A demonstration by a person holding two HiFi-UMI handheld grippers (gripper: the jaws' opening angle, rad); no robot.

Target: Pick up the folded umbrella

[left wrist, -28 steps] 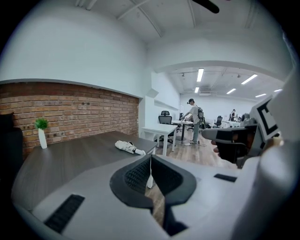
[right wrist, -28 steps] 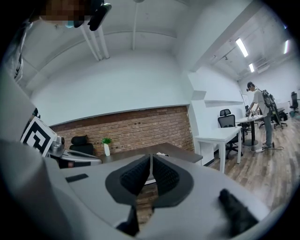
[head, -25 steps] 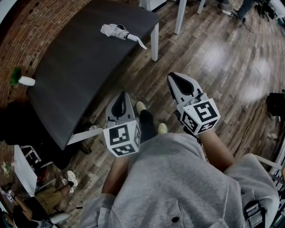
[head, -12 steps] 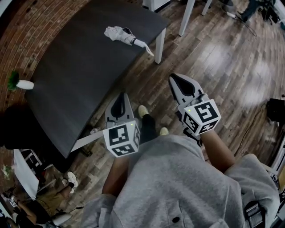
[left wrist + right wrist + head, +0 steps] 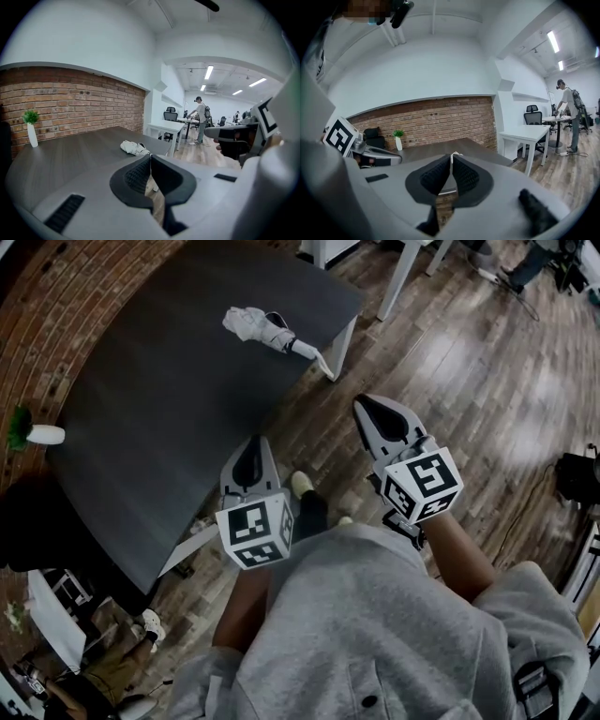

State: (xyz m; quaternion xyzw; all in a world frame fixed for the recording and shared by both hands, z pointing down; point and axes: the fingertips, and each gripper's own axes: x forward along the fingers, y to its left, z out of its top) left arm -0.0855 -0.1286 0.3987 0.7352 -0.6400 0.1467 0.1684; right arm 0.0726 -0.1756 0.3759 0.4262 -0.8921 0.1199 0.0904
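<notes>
Dark table [image 5: 150, 399] bearing folded umbrella [image 5: 262, 327], brick wall [image 5: 66, 306], plank floor [image 5: 469, 371]

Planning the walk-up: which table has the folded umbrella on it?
The dark table along the brick wall: the umbrella lies near its corner. The white table stands beyond it.

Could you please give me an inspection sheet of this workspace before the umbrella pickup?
Surface: dark table beside the brick wall.
Job's things: folded umbrella lying near the table's far right corner, untouched.
Clutter: white vase with a green plant at the table's left edge.
Grippers: left gripper and right gripper both shut, empty, well short of the umbrella.
Cables: nothing seen on the table.
Surroundings: wood floor, white desk, a person standing in the background.
</notes>
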